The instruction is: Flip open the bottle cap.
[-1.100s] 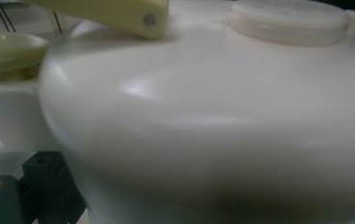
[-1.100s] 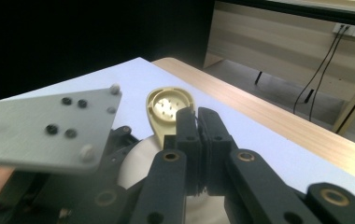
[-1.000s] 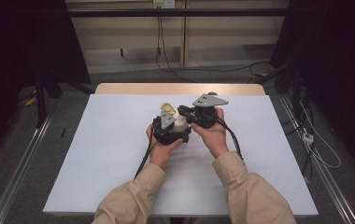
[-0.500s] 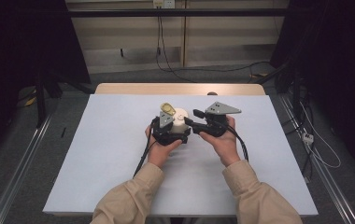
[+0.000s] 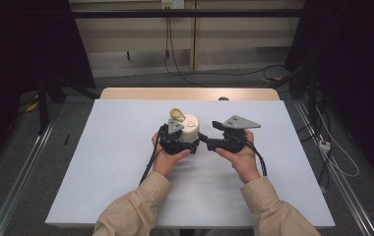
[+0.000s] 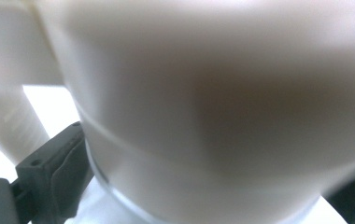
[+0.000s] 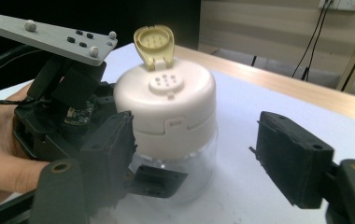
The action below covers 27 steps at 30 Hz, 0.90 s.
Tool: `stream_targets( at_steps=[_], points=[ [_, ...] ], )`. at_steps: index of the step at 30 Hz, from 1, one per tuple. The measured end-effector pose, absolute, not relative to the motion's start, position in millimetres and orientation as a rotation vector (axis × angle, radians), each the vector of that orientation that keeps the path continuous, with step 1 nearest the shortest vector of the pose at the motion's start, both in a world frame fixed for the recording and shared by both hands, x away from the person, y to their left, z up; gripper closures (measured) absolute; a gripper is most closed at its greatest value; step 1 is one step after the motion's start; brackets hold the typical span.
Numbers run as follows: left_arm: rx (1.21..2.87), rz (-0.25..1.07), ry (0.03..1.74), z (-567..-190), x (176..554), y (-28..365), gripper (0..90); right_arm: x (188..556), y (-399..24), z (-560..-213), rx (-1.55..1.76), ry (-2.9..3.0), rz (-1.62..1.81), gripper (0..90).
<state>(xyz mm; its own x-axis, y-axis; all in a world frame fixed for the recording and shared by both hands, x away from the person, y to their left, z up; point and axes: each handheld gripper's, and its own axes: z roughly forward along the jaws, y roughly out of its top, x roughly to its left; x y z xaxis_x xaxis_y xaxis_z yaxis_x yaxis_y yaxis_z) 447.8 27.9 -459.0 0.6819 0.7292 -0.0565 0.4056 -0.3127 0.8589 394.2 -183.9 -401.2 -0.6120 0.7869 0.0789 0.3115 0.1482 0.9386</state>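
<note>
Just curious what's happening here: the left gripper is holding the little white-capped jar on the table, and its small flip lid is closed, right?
Not quite. The flip lid stands open, tilted up behind the shaker holes, as the right gripper view shows. The rest holds: the left gripper clamps the jar on the table.

Matt cream plastic cap on clear glossy jar, probably plastic, matt white table, wooden edge.

light: bright table, dark surroundings | blur: jar fills left gripper view, unfocused | right gripper view: mostly sharp
</note>
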Motion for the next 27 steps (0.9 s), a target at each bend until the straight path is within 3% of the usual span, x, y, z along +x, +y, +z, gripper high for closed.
stream_targets(
  at_steps=[17, 27],
  points=[
    [1.937, 0.312, 0.793, -447, 417, 64, 5.5, 369, -210, -421, 1.112, 1.983, 1.438, 15.5],
    [1.928, 0.271, 0.742, -443, 398, 104, 4.5, 349, -221, -430, 1.093, 1.998, 1.412, 11.1]
  ],
)
